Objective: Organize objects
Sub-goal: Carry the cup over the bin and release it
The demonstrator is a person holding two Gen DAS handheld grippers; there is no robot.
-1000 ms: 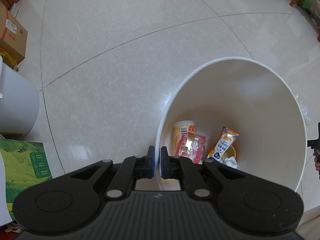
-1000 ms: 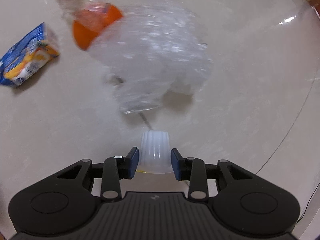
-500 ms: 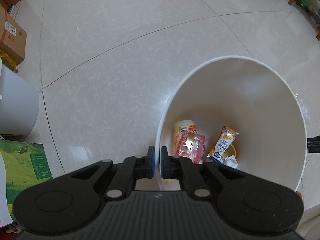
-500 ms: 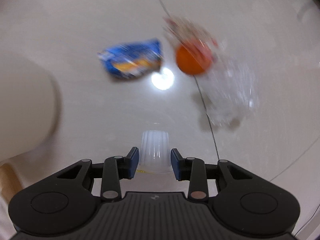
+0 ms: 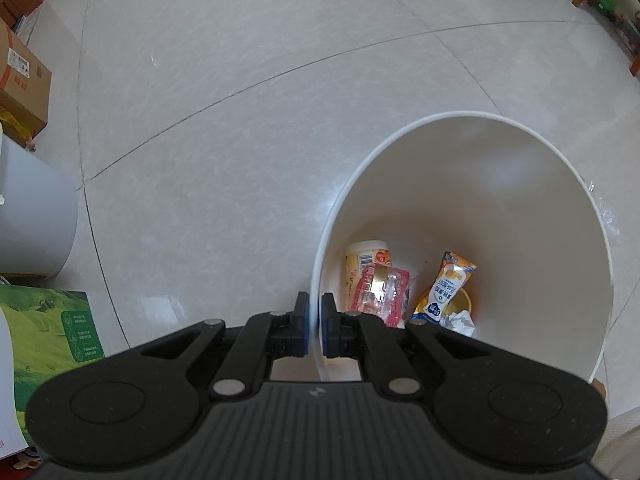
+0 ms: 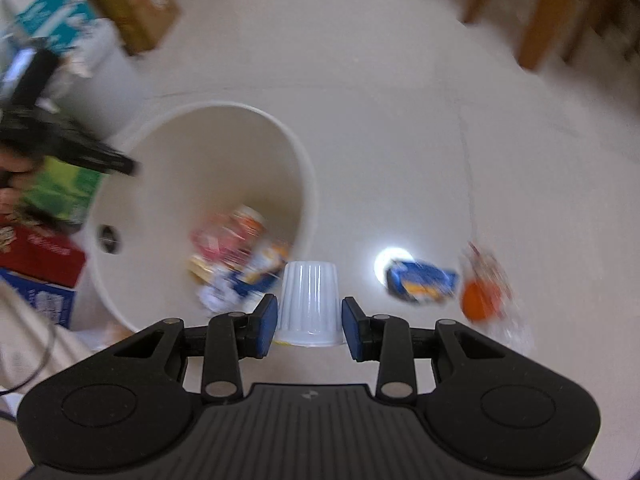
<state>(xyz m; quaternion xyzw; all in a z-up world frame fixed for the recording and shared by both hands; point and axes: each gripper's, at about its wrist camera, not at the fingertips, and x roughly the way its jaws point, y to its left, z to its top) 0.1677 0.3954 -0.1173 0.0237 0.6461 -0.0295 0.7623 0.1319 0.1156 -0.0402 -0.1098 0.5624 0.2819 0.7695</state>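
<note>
Pale tiled floor [image 5: 240, 140], white bin [image 5: 520, 208] standing on it.
Left gripper [image 5: 315, 326] pinched shut on the bin's rim; right gripper [image 6: 309, 322] clamped on a small ribbed white cup [image 6: 309, 300], hovering beside the bin's edge (blurred view). Inside the bin: wrappers and a tub. On the tiles nearby: blue snack packet [image 6: 422, 282], clear bag with an orange ball [image 6: 480, 302].
</note>
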